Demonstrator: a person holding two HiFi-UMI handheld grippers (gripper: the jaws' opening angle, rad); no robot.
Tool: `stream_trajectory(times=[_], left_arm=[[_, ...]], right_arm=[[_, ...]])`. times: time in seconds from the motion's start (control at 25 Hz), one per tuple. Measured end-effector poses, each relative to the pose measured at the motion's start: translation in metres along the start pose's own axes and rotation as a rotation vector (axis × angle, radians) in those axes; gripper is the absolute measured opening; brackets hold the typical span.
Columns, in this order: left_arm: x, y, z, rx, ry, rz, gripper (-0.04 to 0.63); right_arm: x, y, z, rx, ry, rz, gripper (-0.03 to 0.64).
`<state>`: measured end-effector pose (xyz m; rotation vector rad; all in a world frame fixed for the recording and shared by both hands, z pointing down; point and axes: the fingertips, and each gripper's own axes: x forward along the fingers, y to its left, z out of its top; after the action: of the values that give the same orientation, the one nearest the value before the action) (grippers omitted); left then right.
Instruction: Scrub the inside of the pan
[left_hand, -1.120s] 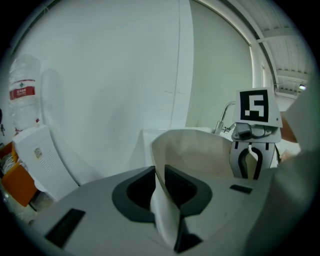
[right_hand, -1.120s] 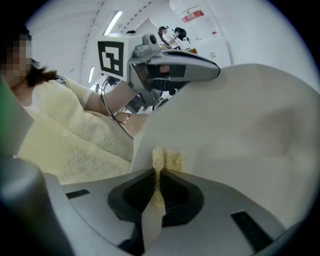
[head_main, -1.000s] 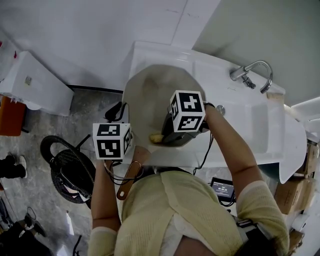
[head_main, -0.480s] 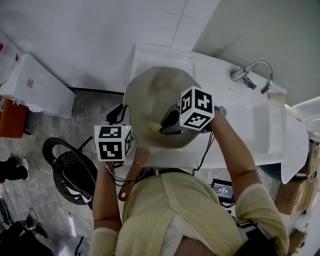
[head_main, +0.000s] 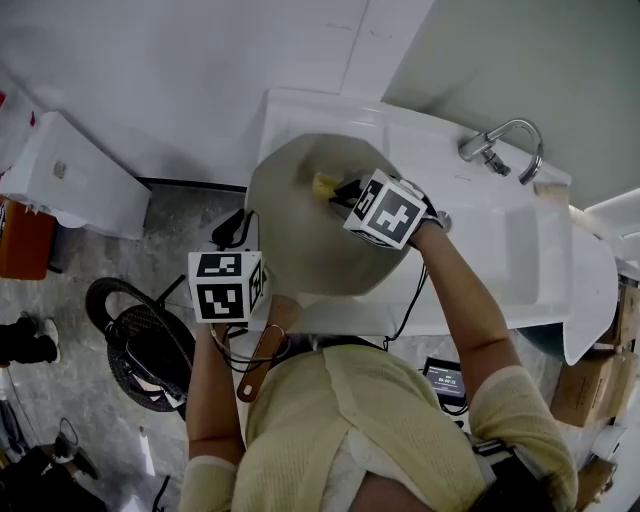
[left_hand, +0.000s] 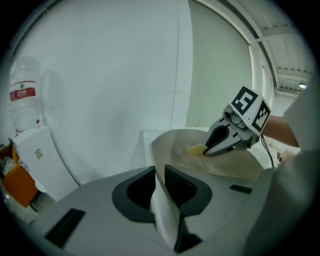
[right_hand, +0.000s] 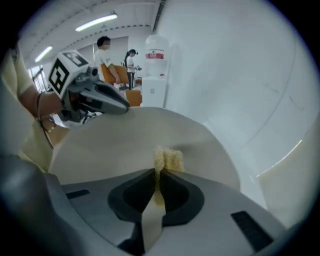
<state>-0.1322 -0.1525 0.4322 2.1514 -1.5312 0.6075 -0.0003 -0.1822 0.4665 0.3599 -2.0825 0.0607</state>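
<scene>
Pan (head_main: 300, 235): round, shallow, dull grey-beige metal with a matte inside and a thin rim. It is held tilted above the left end of a white sink (head_main: 500, 250), which is set in a white moulded surface. Its handle (head_main: 258, 362) is brown wood and straight, with a small metal loop near the root.

The handle points back toward my operator's torso, down and slightly left in the head view. The pan's long axis runs from there up toward the wall (head_main: 200, 70). The handle's root is partly covered by the left gripper's marker cube (head_main: 225, 285).

Left gripper (left_hand: 159, 184): jaws clenched on the pan's thin pale rim, which stands edge-on between the dark pads. The head view puts this grip beside the handle root. I cannot make out the exact contact there.

Right gripper (right_hand: 159, 176): jaws pinched on a yellow sponge (right_hand: 168, 160), coarse and fibrous, folded between the pads with its tuft sticking out forward. In the head view the sponge (head_main: 323, 185) sits against the pan's inside near the far rim. The left gripper view shows it low on the inner wall.

A curved chrome faucet (head_main: 505, 145) stands at the sink's far right. The right gripper view shows a water dispenser (right_hand: 156, 75) and blurred people behind it, too small to detail. The sink's right end is cut off by a white edge.
</scene>
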Motion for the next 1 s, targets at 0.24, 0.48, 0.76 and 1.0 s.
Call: stream_trajectory(times=[0.24, 0.48, 0.76, 1.0], left_arm=[[0.000, -0.001, -0.001, 0.003, 0.002, -0.003, 0.109], [0.001, -0.001, 0.000, 0.006, 0.003, -0.008, 0.110], [0.001, -0.001, 0.000, 0.006, 0.005, -0.011, 0.110], [0.000, -0.001, 0.000, 0.010, 0.005, -0.009, 0.110]], right_arm=[[0.007, -0.023, 0.001, -0.125, 0.037, -0.189, 0.046], [0.010, -0.042, -0.011, -0.163, 0.110, -0.299, 0.046], [0.022, -0.048, -0.033, -0.095, 0.204, -0.277, 0.046], [0.028, -0.039, -0.039, -0.041, 0.243, -0.210, 0.046]])
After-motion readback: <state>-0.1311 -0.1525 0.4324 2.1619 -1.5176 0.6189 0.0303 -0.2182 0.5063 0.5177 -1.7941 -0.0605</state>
